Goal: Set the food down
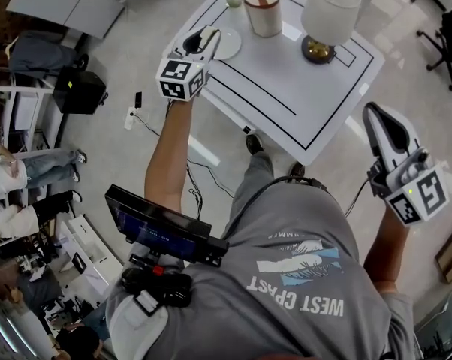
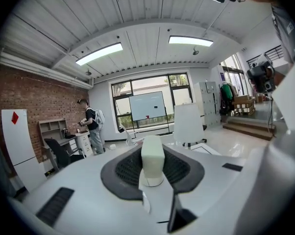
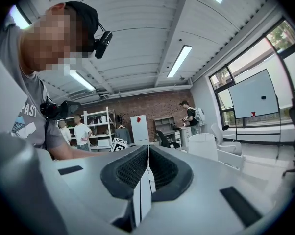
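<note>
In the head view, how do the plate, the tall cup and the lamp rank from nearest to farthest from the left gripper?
From the left gripper:
1. Plate: nearest, just to the right of the gripper's tips.
2. Cup: farther back and to the right, beyond the plate.
3. Lamp: farthest, well over to the right.
</note>
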`<state>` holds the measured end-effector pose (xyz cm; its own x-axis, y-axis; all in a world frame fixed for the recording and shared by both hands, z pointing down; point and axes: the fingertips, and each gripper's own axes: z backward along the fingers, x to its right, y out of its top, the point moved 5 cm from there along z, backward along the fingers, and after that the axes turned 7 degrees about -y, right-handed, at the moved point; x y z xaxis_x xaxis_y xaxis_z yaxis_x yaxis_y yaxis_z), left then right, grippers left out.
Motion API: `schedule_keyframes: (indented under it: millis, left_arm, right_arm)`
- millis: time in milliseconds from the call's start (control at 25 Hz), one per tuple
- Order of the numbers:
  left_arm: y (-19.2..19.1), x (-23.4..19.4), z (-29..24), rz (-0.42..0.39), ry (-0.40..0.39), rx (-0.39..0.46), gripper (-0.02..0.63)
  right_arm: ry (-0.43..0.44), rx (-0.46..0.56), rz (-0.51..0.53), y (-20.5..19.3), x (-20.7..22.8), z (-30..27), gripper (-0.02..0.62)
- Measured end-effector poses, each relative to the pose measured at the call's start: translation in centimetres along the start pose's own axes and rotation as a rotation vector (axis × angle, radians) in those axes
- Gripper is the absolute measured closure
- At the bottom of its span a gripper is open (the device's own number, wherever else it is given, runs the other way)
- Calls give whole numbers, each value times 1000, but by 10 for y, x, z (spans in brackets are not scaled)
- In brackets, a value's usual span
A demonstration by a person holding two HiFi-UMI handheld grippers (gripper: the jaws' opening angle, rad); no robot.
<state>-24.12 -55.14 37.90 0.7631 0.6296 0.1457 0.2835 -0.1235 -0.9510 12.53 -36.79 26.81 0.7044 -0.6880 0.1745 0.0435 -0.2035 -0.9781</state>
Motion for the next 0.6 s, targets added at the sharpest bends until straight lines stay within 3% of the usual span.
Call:
schedule_keyframes:
  millis: [600]
  left_arm:
    - [-89, -45, -68, 20, -1, -241, 502]
  right_arm:
    - [-87, -48, -67, -30, 15, 3, 588]
